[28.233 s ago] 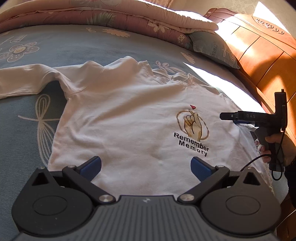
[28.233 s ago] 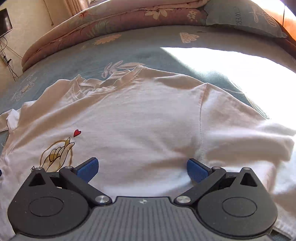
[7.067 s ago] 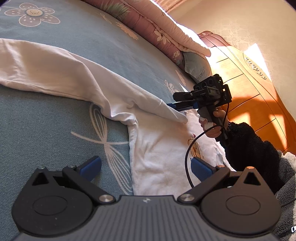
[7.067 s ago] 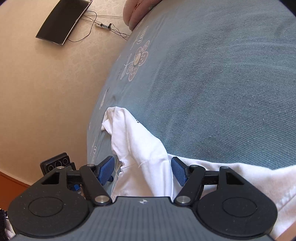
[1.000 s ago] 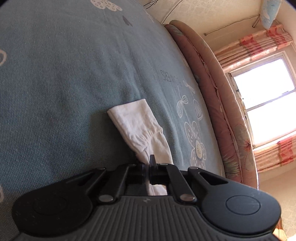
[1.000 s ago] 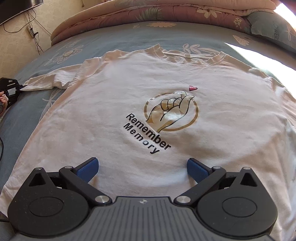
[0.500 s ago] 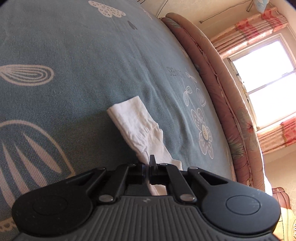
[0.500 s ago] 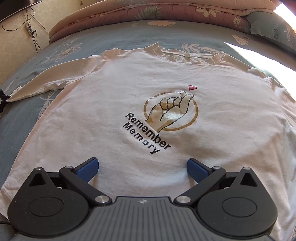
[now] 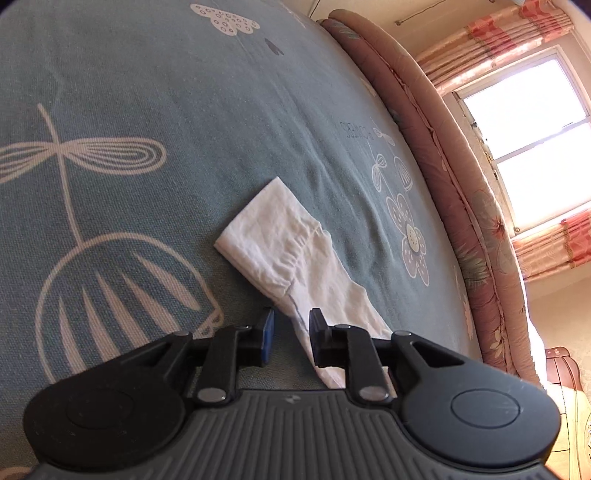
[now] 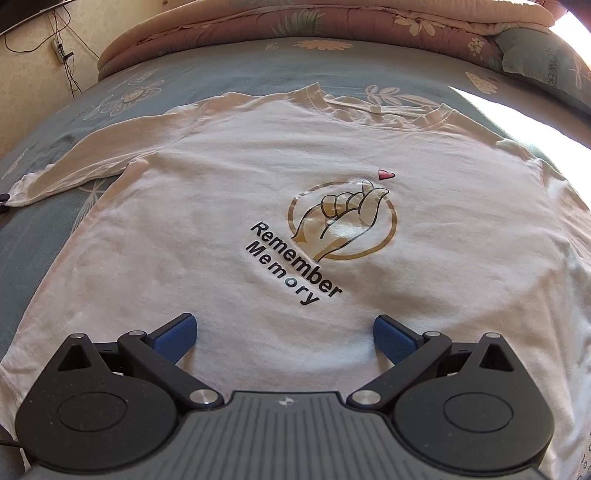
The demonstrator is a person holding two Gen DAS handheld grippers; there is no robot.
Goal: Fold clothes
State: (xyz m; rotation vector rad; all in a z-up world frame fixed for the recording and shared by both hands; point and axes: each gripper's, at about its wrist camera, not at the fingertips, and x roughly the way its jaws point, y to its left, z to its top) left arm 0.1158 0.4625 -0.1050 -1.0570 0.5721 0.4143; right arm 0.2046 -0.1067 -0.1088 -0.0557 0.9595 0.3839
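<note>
A white long-sleeved shirt (image 10: 229, 177) with a hand print and "Remember Memory" lies flat, front up, on the blue bed sheet (image 10: 33, 229). Its left sleeve (image 10: 74, 162) stretches straight out to the side. Over the hem, my right gripper (image 10: 284, 336) is open and holds nothing. In the left wrist view the sleeve cuff (image 9: 273, 240) rests flat on the sheet. My left gripper (image 9: 291, 332) is open by a narrow gap at the sleeve just behind the cuff. The cloth runs between and under its fingers, and the pads are not pressed on it.
A rolled pink floral quilt (image 10: 295, 22) and a blue pillow (image 10: 546, 62) lie along the head of the bed. The quilt (image 9: 443, 155) also borders the sheet (image 9: 147, 92) in the left wrist view, with a bright window (image 9: 535, 122) and curtains behind. Cables hang on the wall (image 10: 62, 55).
My left gripper, shut on the sleeve half a second ago, has opened and let it go. The sleeve was pulled out straight and now lies flat. The right gripper stays still.
</note>
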